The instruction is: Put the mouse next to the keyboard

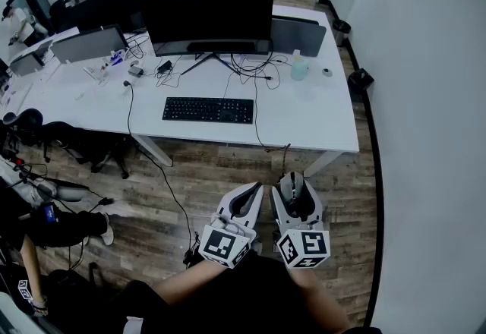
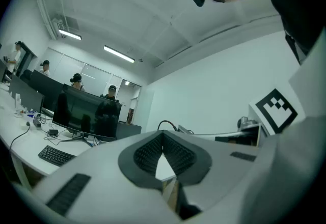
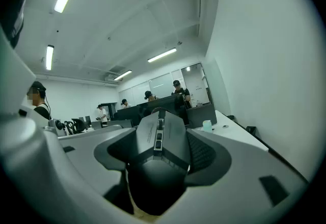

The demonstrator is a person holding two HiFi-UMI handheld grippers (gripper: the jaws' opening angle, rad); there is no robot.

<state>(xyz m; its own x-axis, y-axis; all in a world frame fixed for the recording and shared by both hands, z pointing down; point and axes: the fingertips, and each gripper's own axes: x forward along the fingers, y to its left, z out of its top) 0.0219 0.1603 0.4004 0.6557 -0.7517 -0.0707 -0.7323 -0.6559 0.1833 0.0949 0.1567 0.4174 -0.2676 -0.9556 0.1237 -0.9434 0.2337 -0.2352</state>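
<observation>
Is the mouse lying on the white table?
No, the mouse sits clamped between the jaws of the right gripper, well short of the table.

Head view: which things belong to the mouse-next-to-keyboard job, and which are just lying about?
Belongs to the job:
mouse, clamped in the right gripper
keyboard
white desk

Just lying about:
curved monitor
clear bottle
loose cables
</observation>
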